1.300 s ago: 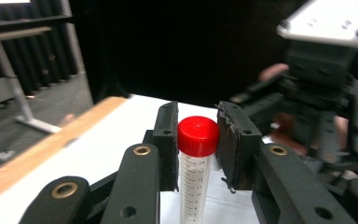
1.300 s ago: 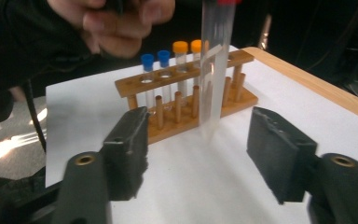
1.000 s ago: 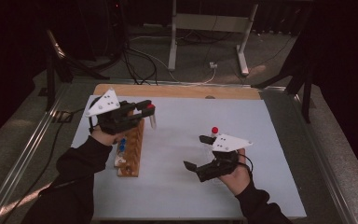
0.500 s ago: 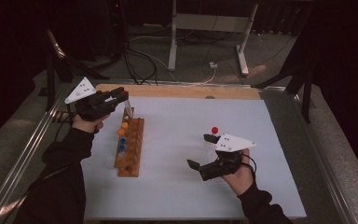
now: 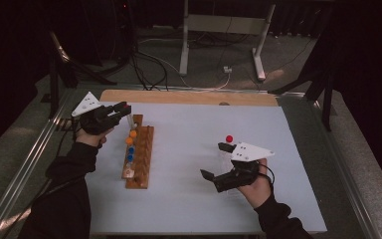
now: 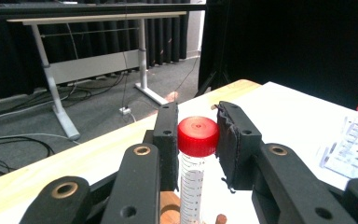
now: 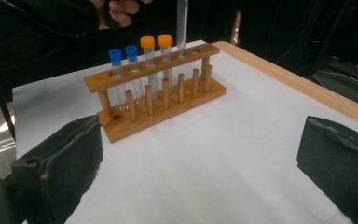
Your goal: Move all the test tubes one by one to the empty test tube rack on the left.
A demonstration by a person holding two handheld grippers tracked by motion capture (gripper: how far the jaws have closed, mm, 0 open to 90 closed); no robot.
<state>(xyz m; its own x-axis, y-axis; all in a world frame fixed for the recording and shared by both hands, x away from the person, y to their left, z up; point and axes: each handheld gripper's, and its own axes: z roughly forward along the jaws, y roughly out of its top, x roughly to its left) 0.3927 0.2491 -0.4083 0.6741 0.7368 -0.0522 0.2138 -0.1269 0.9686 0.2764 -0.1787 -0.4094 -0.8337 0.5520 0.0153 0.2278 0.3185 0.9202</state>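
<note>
White tabletop (image 5: 189, 164), wooden far edge (image 5: 179, 97), dark room

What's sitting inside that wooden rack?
The wooden rack holds two blue-capped tubes and two orange-capped tubes. The left gripper lowers a red-capped tube into another hole; its tip is hidden.

My left gripper (image 5: 122, 110): black body, grey three-cornered plate on top, upper left of high view. My right gripper (image 5: 213, 161): same black build, grey plate, black cable looping at wrist, lower right. Jaw links black with brass-ringed holes; worn black pads (image 6: 227, 144). Black long sleeves (image 5: 67, 191) on both arms.
</note>
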